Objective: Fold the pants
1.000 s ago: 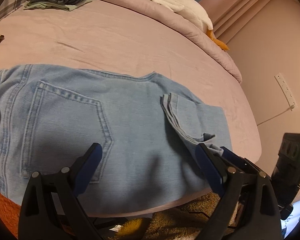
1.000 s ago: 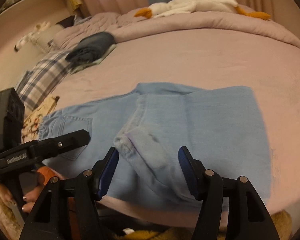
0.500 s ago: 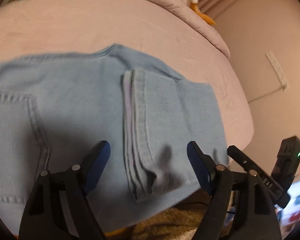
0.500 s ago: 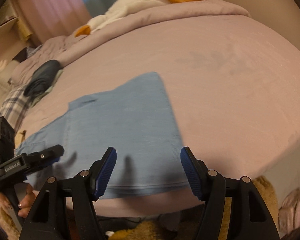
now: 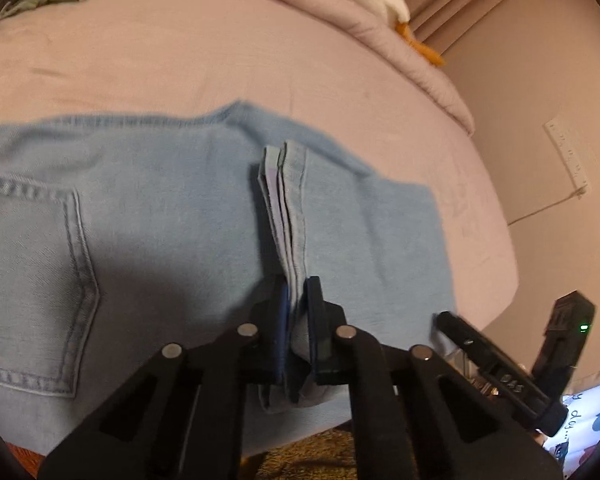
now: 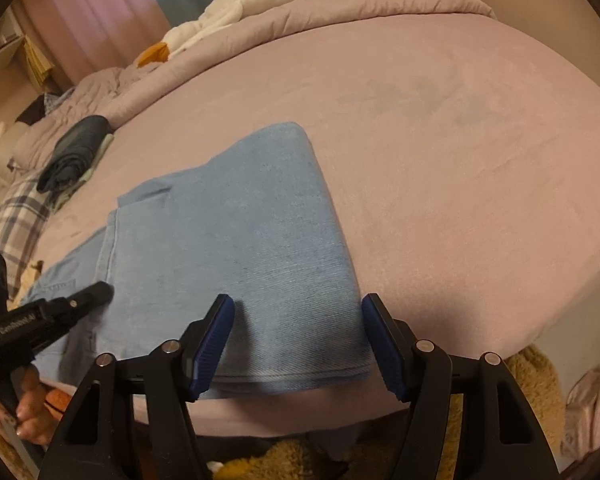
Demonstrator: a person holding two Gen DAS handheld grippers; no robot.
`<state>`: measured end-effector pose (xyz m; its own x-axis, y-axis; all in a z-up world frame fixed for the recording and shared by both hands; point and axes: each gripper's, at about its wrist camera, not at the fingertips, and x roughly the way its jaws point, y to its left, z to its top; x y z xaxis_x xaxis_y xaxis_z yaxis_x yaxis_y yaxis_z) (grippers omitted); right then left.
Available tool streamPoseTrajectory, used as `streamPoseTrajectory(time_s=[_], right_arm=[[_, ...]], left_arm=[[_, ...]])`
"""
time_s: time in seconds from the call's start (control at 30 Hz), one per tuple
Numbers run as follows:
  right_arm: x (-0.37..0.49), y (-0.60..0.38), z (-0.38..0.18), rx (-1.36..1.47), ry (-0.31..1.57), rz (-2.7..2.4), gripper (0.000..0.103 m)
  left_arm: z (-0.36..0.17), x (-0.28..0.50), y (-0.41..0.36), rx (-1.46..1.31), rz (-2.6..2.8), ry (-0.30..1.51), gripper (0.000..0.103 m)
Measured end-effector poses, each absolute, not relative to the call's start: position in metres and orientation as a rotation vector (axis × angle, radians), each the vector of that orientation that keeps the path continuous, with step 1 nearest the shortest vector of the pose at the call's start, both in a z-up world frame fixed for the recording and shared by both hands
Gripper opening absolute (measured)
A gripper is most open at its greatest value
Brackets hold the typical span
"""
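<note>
The light-blue pants [image 5: 148, 216] lie folded at the near edge of the bed [image 6: 440, 128]. The left gripper [image 5: 297, 312] pinches their hem stack; the right gripper [image 6: 298, 344] gapes wide, apparently holding nothing, over the fold.

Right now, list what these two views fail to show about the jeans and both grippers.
- Jeans waistband: cut off by the left wrist view's left edge.
- Hem stack lower end: hidden between the shut left gripper pads; layer count unclear.
- Fold's near edge, right wrist view: whether the open right gripper touches it is unclear.
- Dark clothes pile: too small to identify.
</note>
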<state>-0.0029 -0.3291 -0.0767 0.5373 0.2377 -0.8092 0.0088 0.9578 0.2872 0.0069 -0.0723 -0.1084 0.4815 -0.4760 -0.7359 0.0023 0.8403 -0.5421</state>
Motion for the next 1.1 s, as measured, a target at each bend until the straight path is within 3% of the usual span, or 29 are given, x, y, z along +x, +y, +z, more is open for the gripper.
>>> streamPoseTrajectory(time_s=[0.23,0.57,1.1], right_arm=[[-0.008,-0.318,-0.068,0.254,0.964,0.202,0.067],[0.000,-0.308,-0.080,0.162,0.990,0.138,0.067],[-0.001,-0.312,-0.083,0.171,1.023,0.116,0.067]], left_arm=[[-0.070,0.003,-0.065,-0.449,-0.294,0.915,0.006],[-0.116,0.011,-0.060,-0.421,-0.236,1.072,0.005],[-0.115,-0.003,-0.050,-0.434,-0.221,1.060,0.007]])
